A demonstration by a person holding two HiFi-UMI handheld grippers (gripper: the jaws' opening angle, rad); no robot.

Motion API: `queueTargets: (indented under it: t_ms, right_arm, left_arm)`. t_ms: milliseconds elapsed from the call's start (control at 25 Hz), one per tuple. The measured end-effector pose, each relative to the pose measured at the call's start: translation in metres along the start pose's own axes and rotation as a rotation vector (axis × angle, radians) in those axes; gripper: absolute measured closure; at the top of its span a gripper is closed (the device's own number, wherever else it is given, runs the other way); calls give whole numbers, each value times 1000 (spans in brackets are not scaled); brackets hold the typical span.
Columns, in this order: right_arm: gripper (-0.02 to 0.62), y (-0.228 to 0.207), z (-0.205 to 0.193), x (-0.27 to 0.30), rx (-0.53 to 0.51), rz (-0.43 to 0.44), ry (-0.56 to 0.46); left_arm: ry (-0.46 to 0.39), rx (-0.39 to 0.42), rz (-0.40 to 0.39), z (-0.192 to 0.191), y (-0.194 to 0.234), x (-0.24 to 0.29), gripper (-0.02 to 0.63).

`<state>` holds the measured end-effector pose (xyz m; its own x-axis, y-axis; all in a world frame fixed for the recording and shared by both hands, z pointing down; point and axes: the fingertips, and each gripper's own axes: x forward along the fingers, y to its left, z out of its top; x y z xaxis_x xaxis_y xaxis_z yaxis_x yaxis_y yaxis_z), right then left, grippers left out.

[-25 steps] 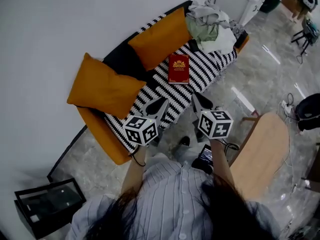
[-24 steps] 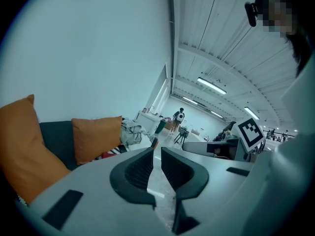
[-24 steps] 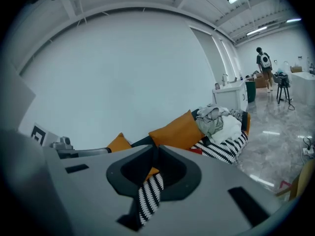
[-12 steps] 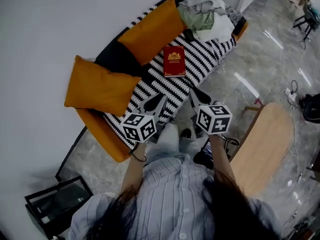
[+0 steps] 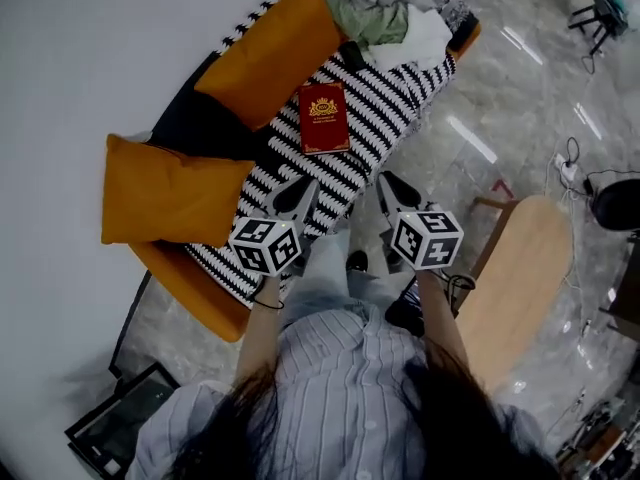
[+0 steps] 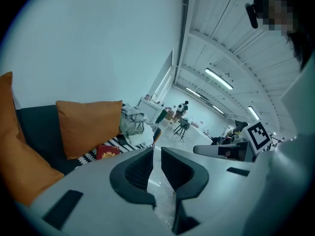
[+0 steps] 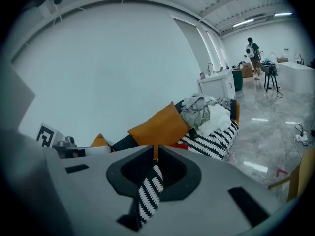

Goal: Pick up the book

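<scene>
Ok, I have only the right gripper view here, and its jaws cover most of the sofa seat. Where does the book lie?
Observer: The head view shows the red book lying flat on the striped cover, just in front of the farther orange cushion.
Operator: And the other jaws, are they open?
Observer: No. The left gripper has its jaws together, with nothing between them.
Operator: Does anything lie on the book?
Observer: No, its front is bare. The pile of clothes sits beyond it, apart from it.
</scene>
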<state>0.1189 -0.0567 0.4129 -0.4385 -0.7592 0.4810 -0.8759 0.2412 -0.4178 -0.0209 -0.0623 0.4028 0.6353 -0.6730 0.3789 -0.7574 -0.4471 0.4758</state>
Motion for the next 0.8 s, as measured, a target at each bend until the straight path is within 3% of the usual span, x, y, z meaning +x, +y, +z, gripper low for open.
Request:
queueTargets:
  t_ms: [280,640,800]
  right_arm:
    - [555,-32,3,77,4,-34,61]
    - [555,-89,-57,169,168,-77,209]
    - [555,-120,-78,208,208,-101,242]
  left_arm:
    - [99,51,9,8,66,55,563]
    - [290,114,-21,-36,157,114,563]
    - [336,114,-32,-58,197,143,563]
